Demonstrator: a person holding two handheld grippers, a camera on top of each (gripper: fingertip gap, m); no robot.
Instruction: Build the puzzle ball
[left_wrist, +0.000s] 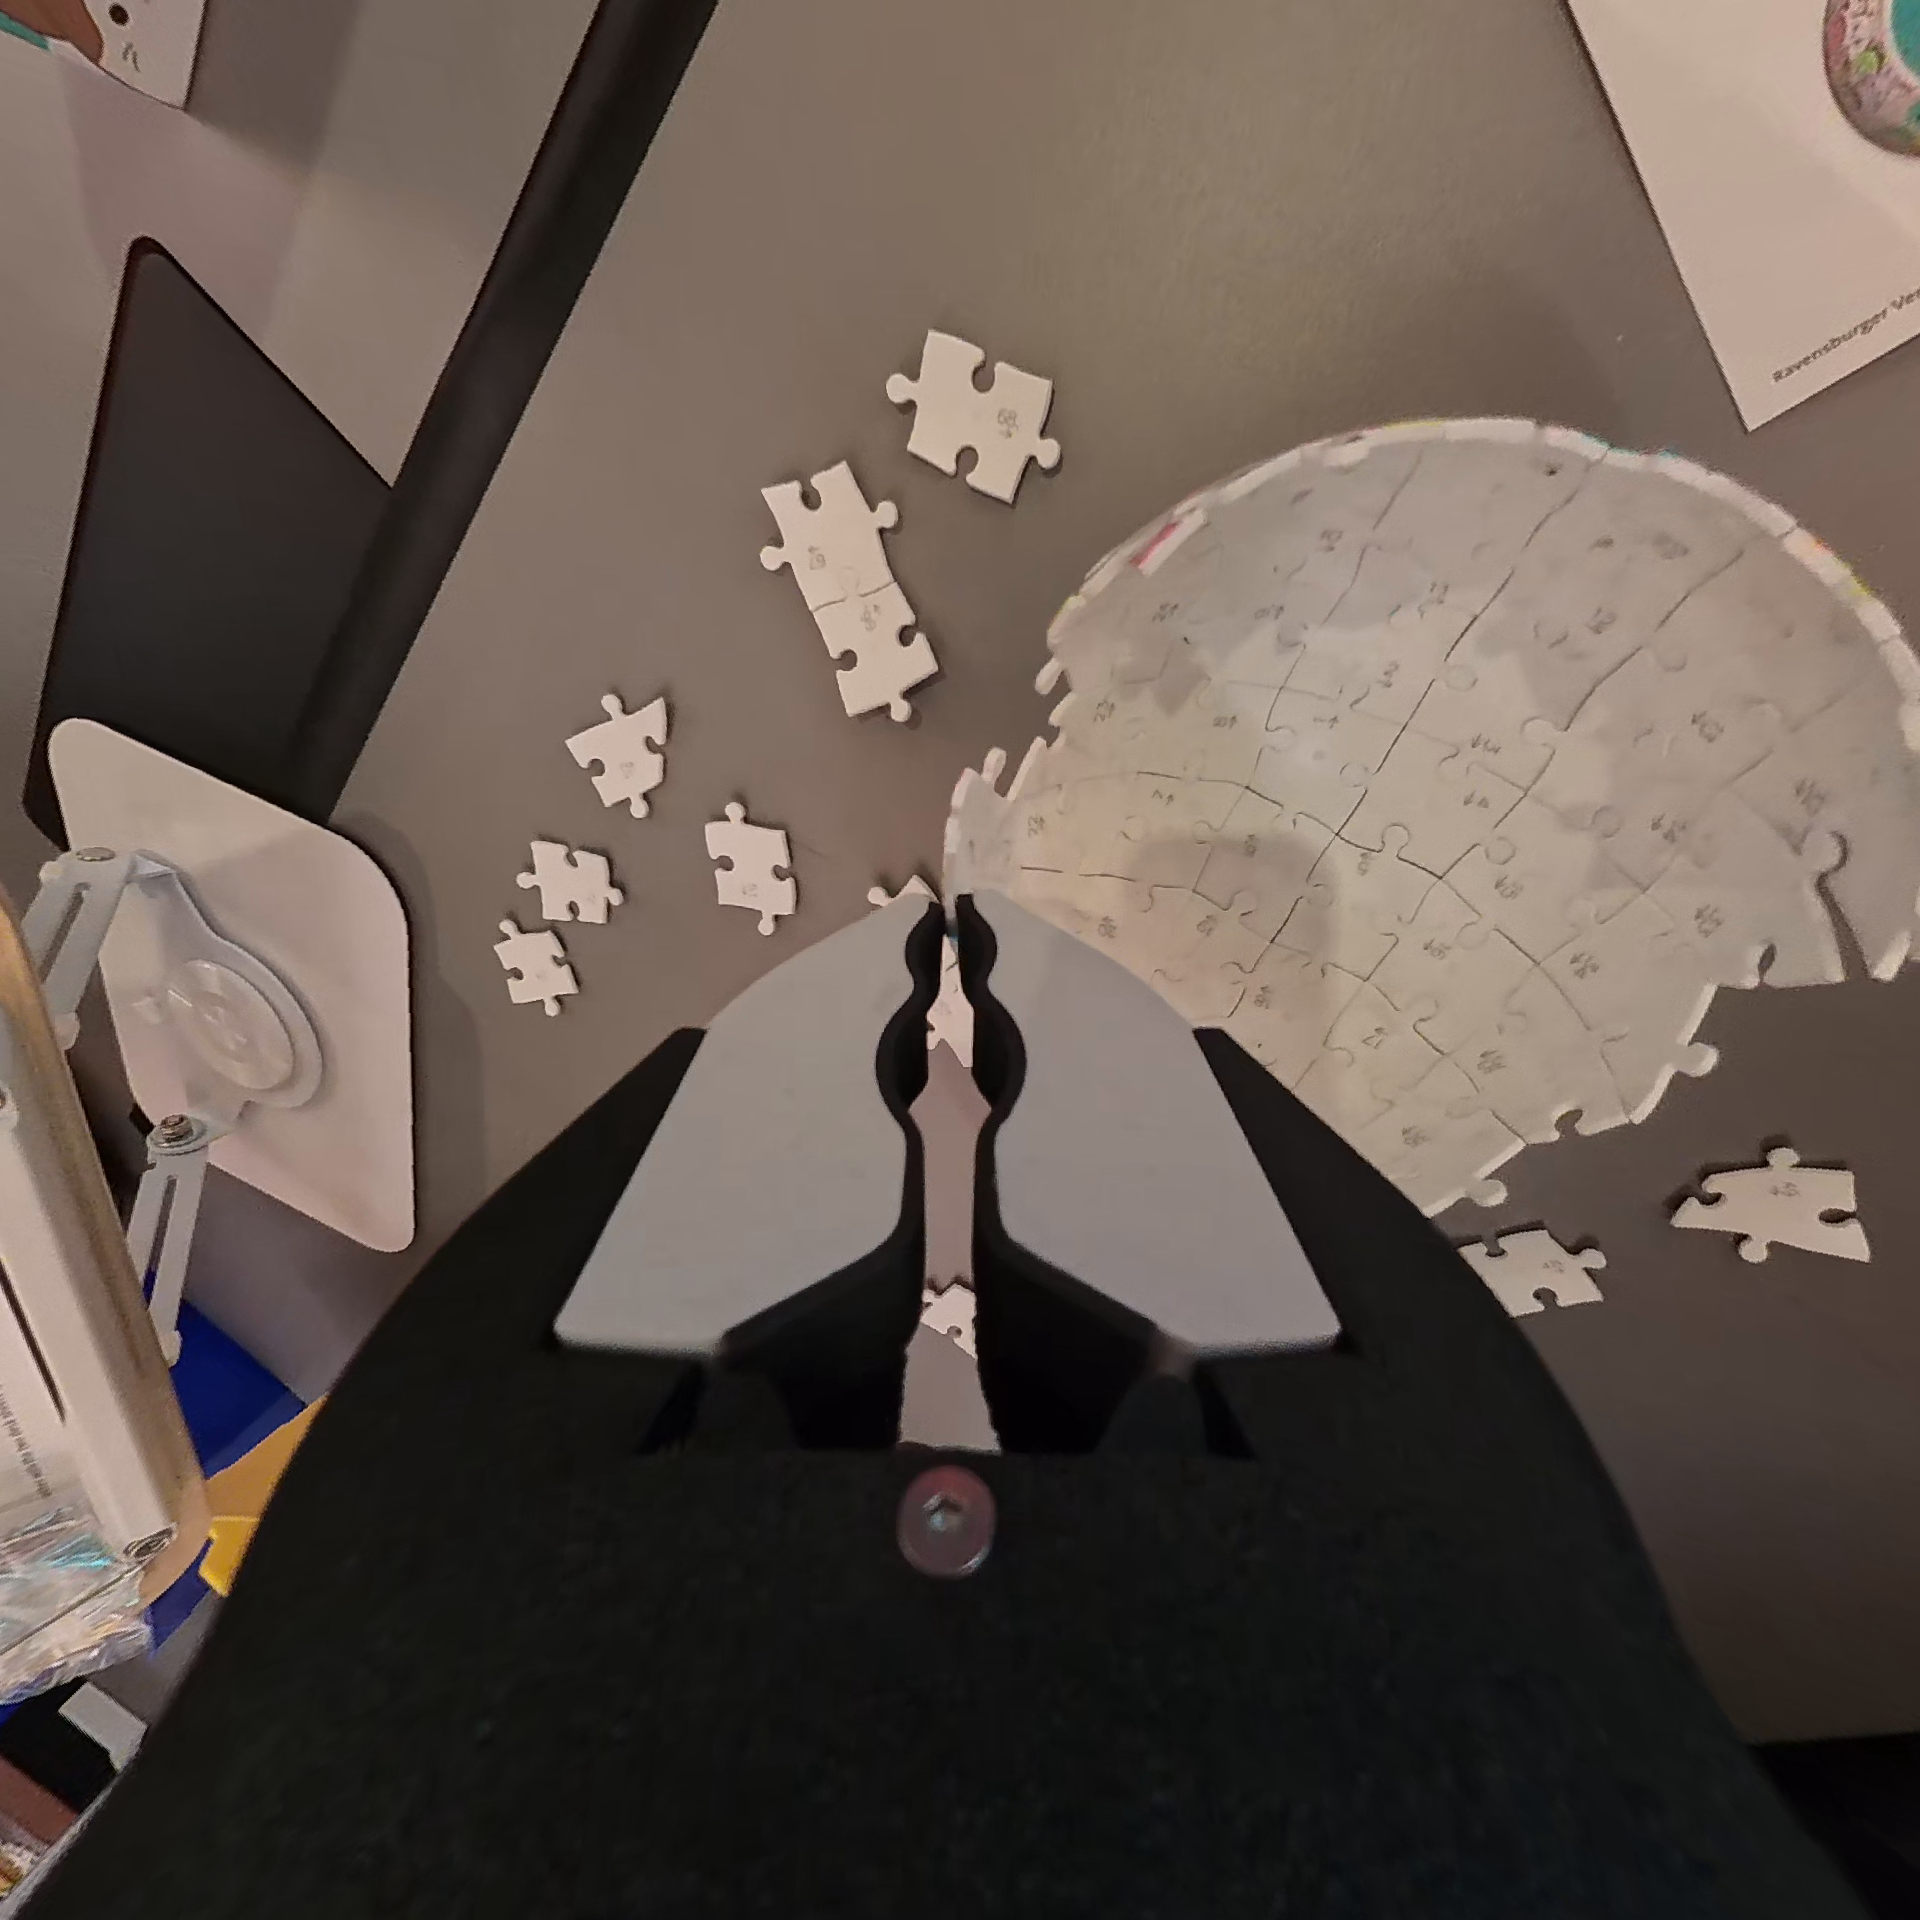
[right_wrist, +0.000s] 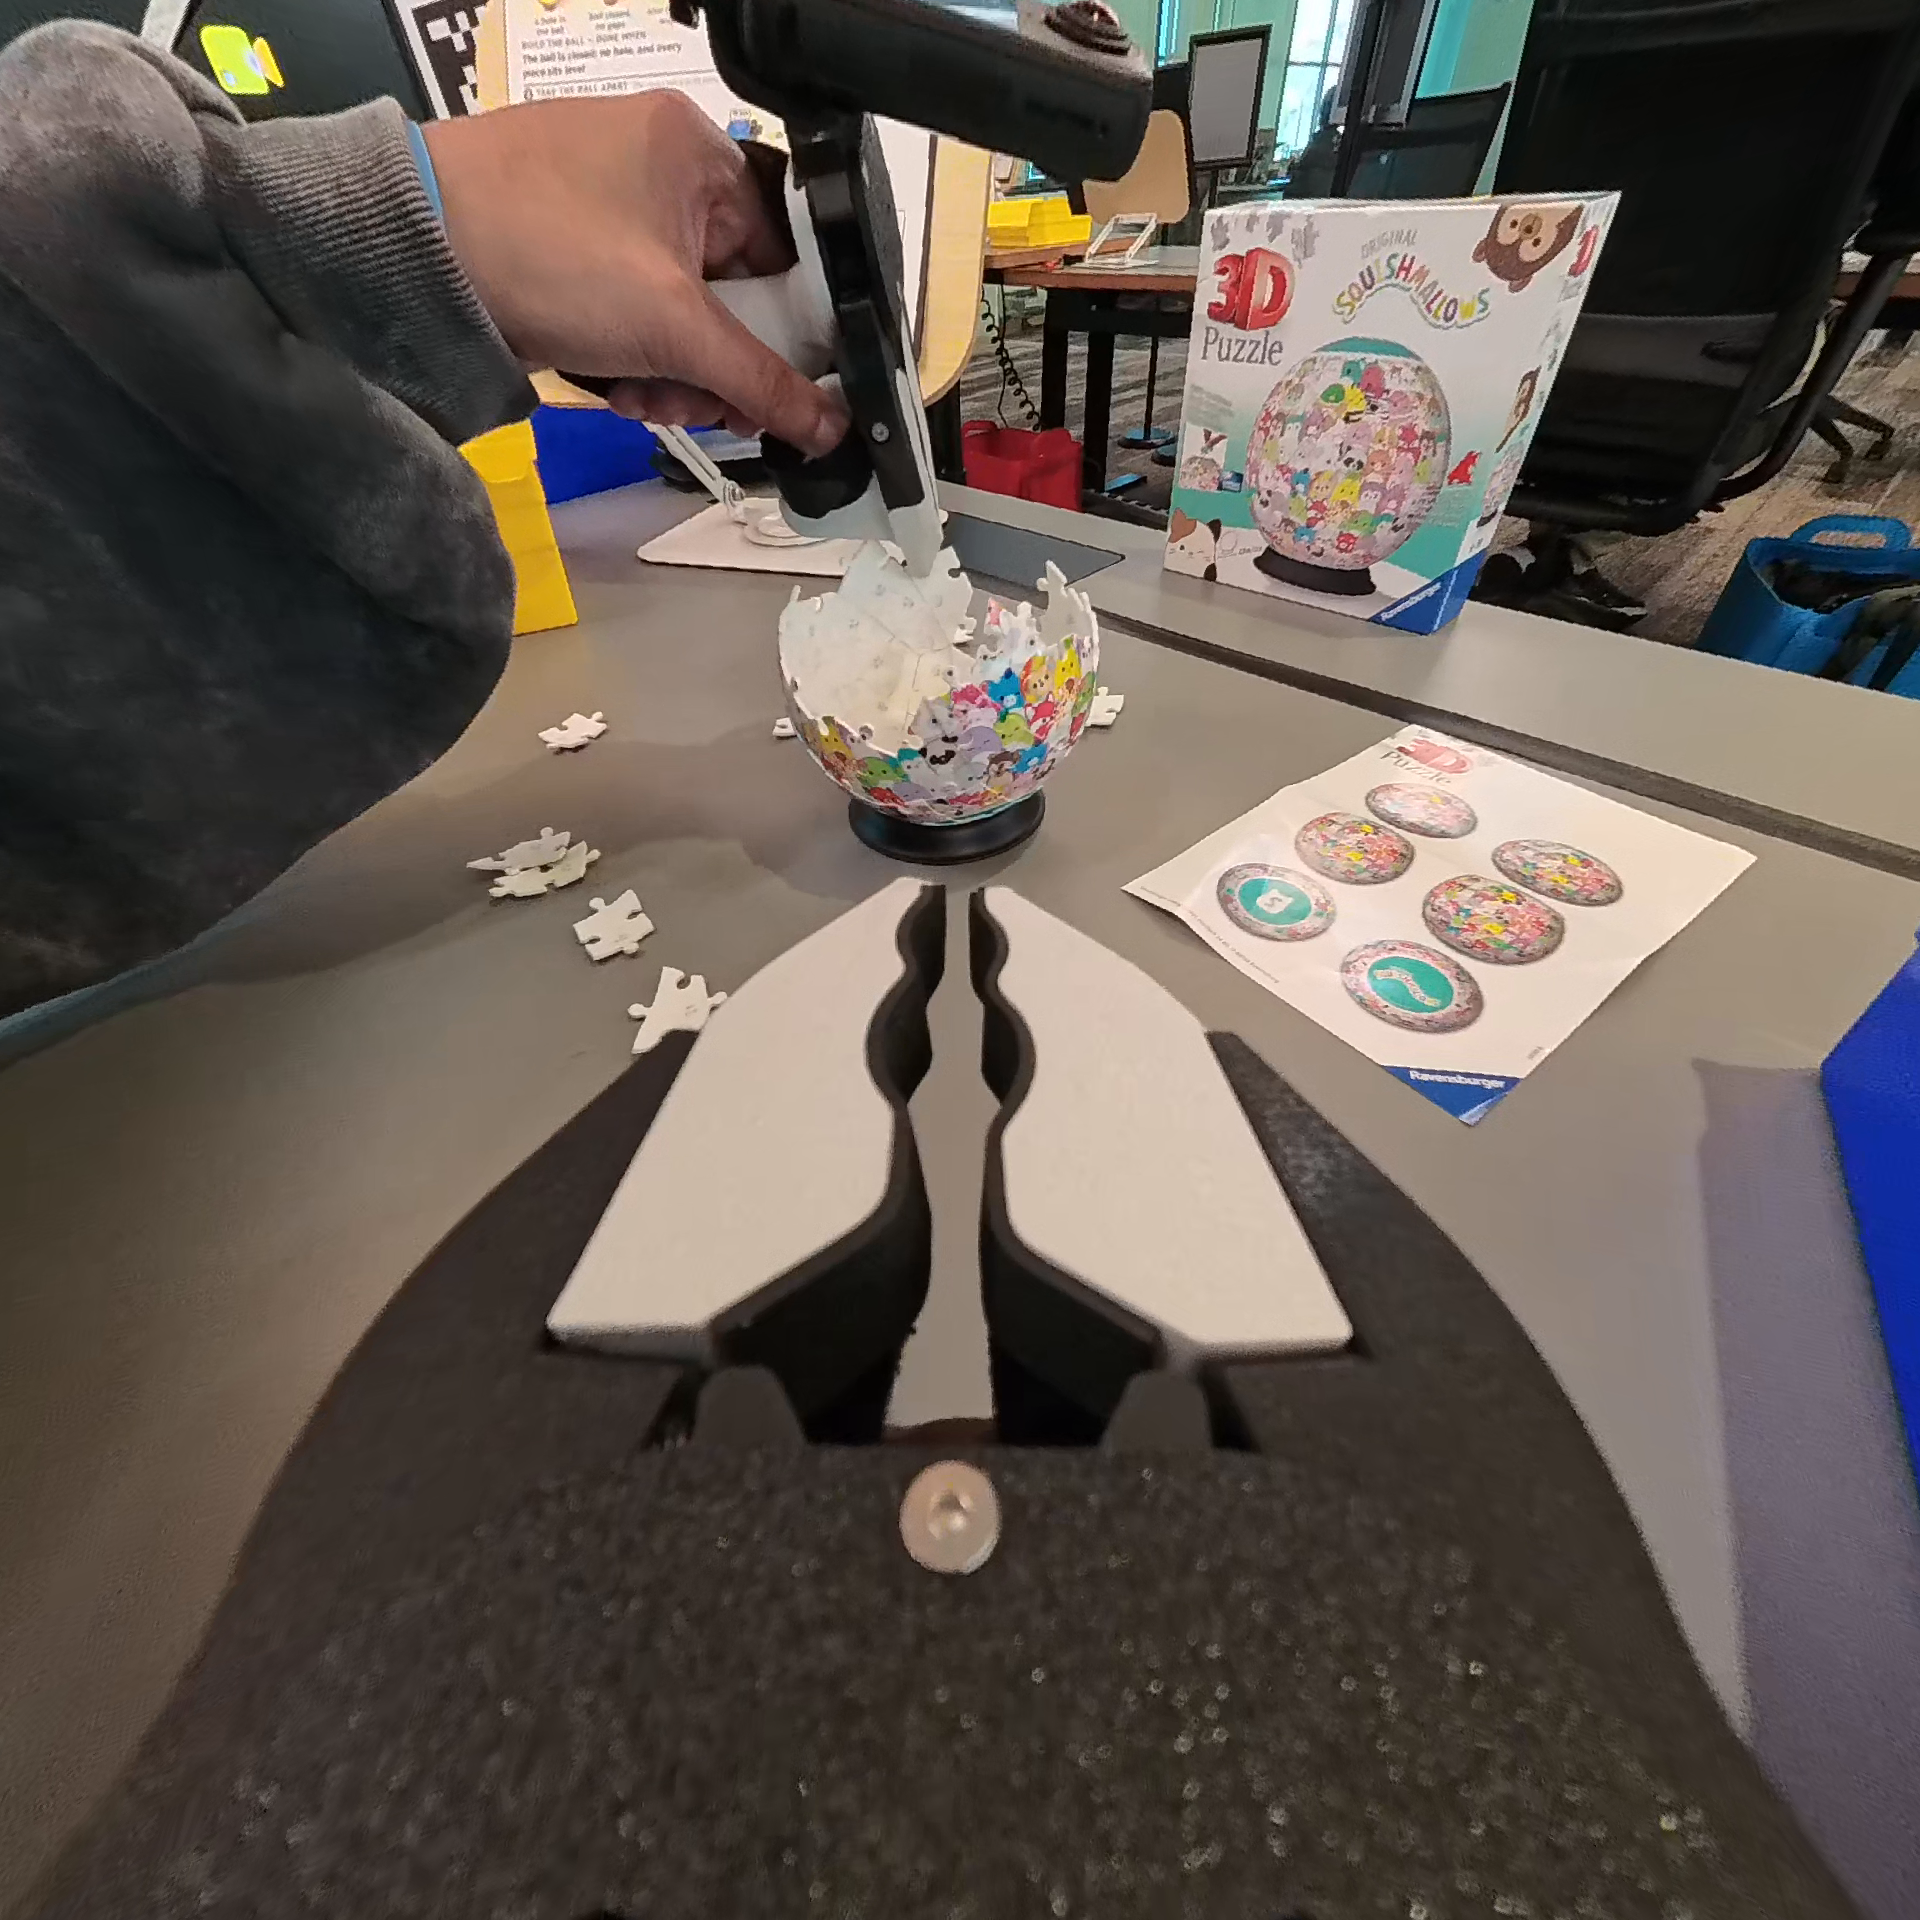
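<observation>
The half-built puzzle ball (right_wrist: 935, 717) is an open bowl with a colourful outside, sitting on a black ring stand (right_wrist: 945, 826). The left wrist view looks into its white numbered inside (left_wrist: 1455, 831). My left gripper (left_wrist: 951, 914) is shut on a piece at the bowl's rim; it also shows from above in the right wrist view (right_wrist: 920, 556). My right gripper (right_wrist: 958, 899) is shut and empty, low over the table just in front of the stand. Loose white pieces (left_wrist: 847, 592) lie face down left of the ball, and several more (right_wrist: 613, 925) lie front-left.
The puzzle box (right_wrist: 1371, 416) stands at the back right. An instruction sheet (right_wrist: 1444, 914) lies right of the ball. A blue bin (right_wrist: 1881, 1195) is at the right edge, yellow bins (right_wrist: 520, 530) at the back left. A white stand base (left_wrist: 260, 935) lies left. A person's sleeve (right_wrist: 208, 468) fills the left. My right fingertips sit around 30 cm from my left ones.
</observation>
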